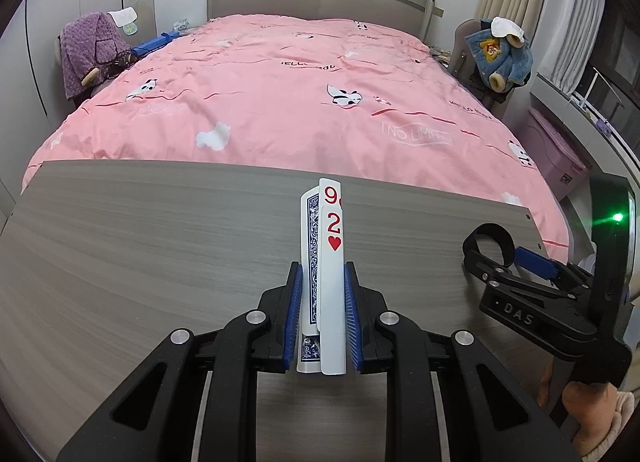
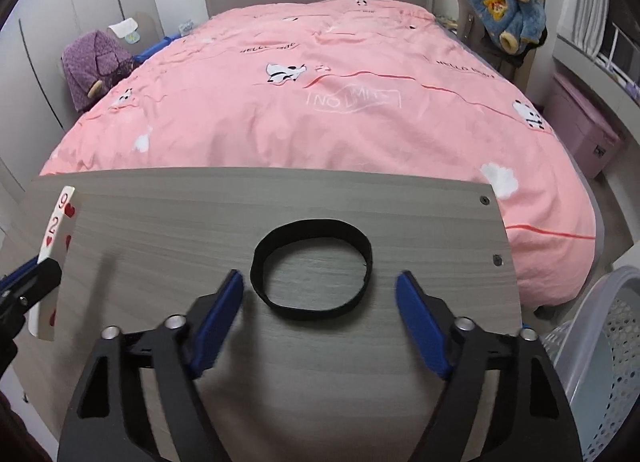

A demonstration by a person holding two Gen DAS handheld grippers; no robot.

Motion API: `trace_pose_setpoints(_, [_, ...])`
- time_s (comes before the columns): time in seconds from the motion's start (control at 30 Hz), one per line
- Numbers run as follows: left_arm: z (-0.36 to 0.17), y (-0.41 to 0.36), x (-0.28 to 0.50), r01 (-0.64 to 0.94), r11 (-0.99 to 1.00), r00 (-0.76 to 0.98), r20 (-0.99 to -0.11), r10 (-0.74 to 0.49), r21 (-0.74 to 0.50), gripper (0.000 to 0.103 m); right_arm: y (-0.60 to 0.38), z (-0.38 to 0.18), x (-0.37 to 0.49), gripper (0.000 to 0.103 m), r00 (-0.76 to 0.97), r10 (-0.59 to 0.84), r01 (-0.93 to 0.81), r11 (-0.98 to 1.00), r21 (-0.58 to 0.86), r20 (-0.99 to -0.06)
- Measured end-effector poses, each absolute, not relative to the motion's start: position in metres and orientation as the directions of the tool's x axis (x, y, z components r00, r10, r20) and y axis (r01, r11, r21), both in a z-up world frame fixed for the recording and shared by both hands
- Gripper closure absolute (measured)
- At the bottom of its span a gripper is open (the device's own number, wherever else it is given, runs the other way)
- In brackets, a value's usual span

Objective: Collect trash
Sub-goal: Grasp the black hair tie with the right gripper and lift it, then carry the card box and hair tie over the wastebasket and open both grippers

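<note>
My left gripper [image 1: 320, 294] is shut on a few playing cards [image 1: 330, 262], held edge-up above the grey wooden table [image 1: 140, 246]; a red 9 and a 2 of hearts show. The cards also show in the right wrist view [image 2: 54, 254] at the far left. A black elastic band [image 2: 312, 268] lies flat on the table [image 2: 280, 382]. My right gripper [image 2: 320, 290] is open, its blue fingers on either side of the band's near edge, just behind it. In the left wrist view the right gripper [image 1: 508, 262] and the band [image 1: 490, 244] sit at the right.
A white perforated basket [image 2: 600, 362] stands on the floor right of the table. A bed with a pink duvet [image 2: 320, 93] lies beyond the table's far edge. Chairs with clothes stand on either side of the bed. A pink box [image 2: 588, 133] is at the right.
</note>
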State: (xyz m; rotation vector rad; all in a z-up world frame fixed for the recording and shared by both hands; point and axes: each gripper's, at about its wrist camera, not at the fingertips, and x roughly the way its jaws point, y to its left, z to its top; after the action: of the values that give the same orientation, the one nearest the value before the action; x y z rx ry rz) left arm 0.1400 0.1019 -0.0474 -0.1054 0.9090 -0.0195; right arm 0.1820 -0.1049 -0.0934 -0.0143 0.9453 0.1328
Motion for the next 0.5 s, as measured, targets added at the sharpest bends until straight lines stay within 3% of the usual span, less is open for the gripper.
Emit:
trace_pose_setpoints(0.17, [-0.043,0.099,0.135,-0.020,0.995,0.620,-0.782,-0.062,-0.095,0.083,-0.105,-0.091,0.180,0.076,0.575,0.135,-0.144,0.988,0.062,-0.807])
trace_pose_setpoints(0.37, [-0.037,0.087,0.128,0.009,0.997,0.623,-0.779,-0.067,-0.079,0.083,-0.114,-0.082,0.163,0.085,0.587,0.168,-0.148,0.984,0.099,-0.792])
trace_pose_setpoints(0.5, [-0.032,0.071,0.122,0.044,0.996,0.625,-0.776,-0.086,-0.075,0.083,-0.129,-0.072,0.143,0.085,0.601,0.189,-0.130,0.982,0.139,-0.777])
